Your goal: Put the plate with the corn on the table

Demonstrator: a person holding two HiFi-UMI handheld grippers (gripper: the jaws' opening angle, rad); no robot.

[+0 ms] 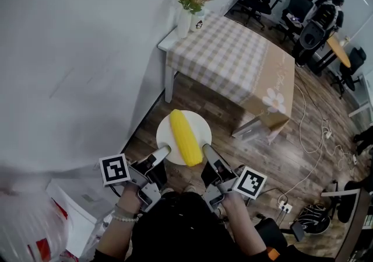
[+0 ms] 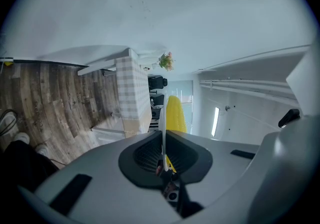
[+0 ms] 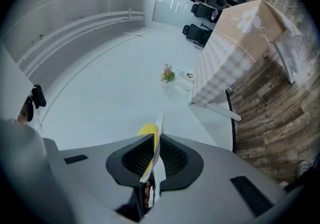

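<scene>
Left gripper [image 1: 165,151] and right gripper [image 1: 207,150] are both clamping, nearly closed, the round white plate [image 1: 165,129] with the yellow corn cob [image 1: 184,137] mid-air; checked-cloth table [image 1: 233,56] at 1 o'clock, set-down not yet done.

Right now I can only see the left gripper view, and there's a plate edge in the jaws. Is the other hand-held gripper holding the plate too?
Observer: Yes, the right hand-held gripper is shut on the plate, at its opposite rim.
Operator: Is it above the table yet?
Observer: No, the head view shows it over the wooden floor, short of the checked table.
Operator: Is the corn okay?
Observer: The corn cob lies flat along the plate's middle.
</scene>
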